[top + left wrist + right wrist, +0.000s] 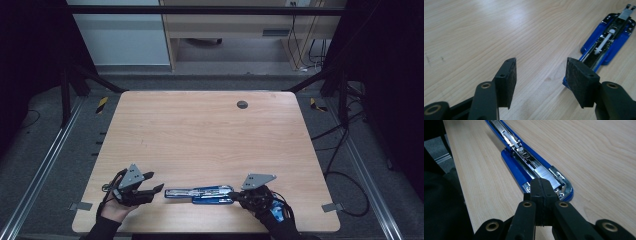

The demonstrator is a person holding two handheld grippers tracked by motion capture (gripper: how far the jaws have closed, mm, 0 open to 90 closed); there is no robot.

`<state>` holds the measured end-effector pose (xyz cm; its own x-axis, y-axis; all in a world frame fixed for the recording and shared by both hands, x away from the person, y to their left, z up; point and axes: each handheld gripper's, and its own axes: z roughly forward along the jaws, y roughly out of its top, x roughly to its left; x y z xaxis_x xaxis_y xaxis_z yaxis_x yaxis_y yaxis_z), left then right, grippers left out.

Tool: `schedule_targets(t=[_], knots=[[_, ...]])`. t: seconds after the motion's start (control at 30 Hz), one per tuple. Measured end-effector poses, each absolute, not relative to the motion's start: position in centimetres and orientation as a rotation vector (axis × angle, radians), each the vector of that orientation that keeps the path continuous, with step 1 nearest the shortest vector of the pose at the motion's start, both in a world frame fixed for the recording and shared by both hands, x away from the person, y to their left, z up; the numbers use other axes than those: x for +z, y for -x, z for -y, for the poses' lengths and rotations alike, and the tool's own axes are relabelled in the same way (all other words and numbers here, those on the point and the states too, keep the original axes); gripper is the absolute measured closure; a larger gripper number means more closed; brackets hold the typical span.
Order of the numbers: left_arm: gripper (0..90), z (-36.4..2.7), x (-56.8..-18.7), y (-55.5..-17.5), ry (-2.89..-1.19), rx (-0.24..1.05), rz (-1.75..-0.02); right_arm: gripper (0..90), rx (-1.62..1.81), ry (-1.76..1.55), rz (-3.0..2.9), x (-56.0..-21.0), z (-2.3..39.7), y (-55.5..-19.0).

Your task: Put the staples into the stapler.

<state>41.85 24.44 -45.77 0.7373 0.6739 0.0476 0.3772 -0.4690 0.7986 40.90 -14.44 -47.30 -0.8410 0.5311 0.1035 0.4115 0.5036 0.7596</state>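
A blue stapler point(200, 193) lies swung open flat on the wooden table point(210, 135), close to the front edge. Its metal staple channel faces up, with a strip of staples point(546, 173) at the right end. My right gripper point(234, 196) is shut, jaws pressed together, with its tip point(544, 185) right at that end of the stapler point(529, 162), over the staples. I see nothing held between its jaws. My left gripper point(155, 181) stands open just left of the stapler's other end, with bare table between its fingers point(540, 75). The stapler point(609, 42) lies beyond its right finger.
A round dark grommet point(242, 104) sits near the table's far edge. The table's front edge runs just below the stapler and both hands. Metal rails point(45, 165) and cables point(345, 145) lie on the floor on either side of the table.
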Motion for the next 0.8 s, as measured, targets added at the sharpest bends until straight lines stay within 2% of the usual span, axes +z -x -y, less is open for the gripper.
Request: schedule_targets(t=[0.3,0.8], knots=[[35.5,-23.4,-45.7,-41.5,-2.166,0.389,-0.675,90.0,1.266,-0.825,-2.598,-47.3,14.5,-40.8],[35.9,-21.5,-47.3,-42.1,-2.307,0.307,-0.599,89.6,1.213,-0.833,-2.642,-48.1,14.1,-40.9]])
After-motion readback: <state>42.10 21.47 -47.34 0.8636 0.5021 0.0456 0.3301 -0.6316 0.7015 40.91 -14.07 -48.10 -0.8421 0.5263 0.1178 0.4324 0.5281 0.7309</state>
